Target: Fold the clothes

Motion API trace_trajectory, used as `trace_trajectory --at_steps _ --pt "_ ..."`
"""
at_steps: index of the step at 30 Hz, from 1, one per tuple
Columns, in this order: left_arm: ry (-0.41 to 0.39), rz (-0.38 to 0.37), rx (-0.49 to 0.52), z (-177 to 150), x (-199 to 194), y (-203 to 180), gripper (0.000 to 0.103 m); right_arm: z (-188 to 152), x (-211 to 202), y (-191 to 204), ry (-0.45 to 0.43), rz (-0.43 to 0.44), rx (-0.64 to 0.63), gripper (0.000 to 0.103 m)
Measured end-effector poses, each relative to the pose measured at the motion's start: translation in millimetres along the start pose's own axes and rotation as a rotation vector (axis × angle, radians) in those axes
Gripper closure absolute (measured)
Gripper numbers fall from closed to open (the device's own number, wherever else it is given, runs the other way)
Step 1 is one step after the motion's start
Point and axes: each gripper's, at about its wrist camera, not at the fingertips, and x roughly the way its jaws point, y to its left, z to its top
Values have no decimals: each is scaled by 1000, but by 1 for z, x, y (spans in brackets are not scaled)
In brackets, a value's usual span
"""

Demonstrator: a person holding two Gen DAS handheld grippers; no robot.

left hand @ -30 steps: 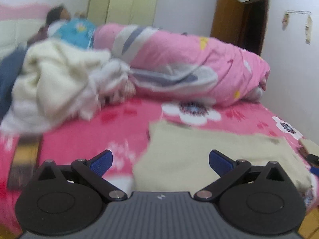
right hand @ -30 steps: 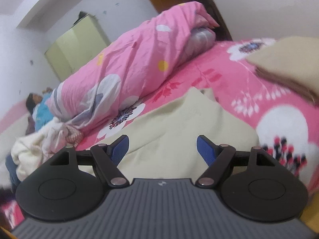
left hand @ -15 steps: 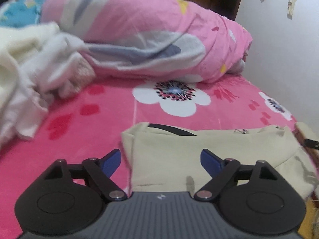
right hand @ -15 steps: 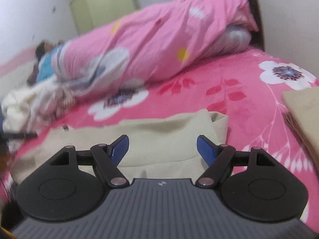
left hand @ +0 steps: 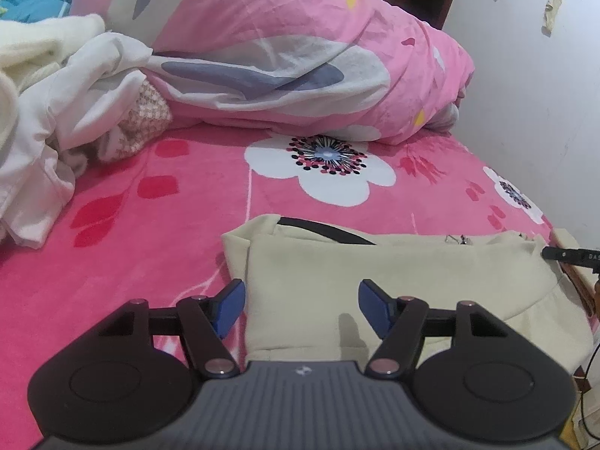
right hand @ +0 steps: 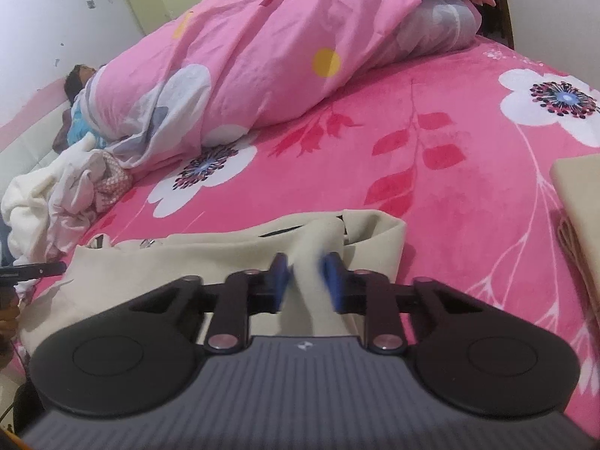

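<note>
Cream cotton fills the near part of both my views: a partly folded cream-coloured garment (left hand: pixel 393 273) lies flat on the bright pink fleece bed cover with white flowers (left hand: pixel 150 232), at the near edge of the bed. A thin black band shows at the garment's far edge, along with a small metal zip pull.

My left claw (left hand: pixel 302 305) hangs open over the garment's near left part, its blue pads spread wide with the cloth lying between them untouched. The garment's left edge, turned over into a narrow flap, sits just beside the left pad.

My right claw (right hand: pixel 305 281) has its blue pads drawn in close on a raised ridge of the same cream-coloured garment (right hand: pixel 195 258), near its right end. The pads are blurred, but the cloth stands up pinched between them, so I am gripping the fabric there.

Beyond the garment, across the far side of the bed, lies a long rolled pink quilt with white and grey flower shapes (left hand: pixel 300 56). To the far left of it is a loose heap of white and cream clothes (left hand: pixel 48 112), with a pink-checked piece tucked in at its right edge. In the right wrist view another folded cream cloth (right hand: pixel 579 202) lies at the right edge, well apart from the garment. A person (right hand: pixel 80 82) lies at the far left end of the quilt.
</note>
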Motion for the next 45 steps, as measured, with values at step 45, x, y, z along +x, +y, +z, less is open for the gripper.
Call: trace_trajectory --at_steps 45 --pt "22 -147 -5 19 15 15 48 -6 6 -11 -26 35 17 83"
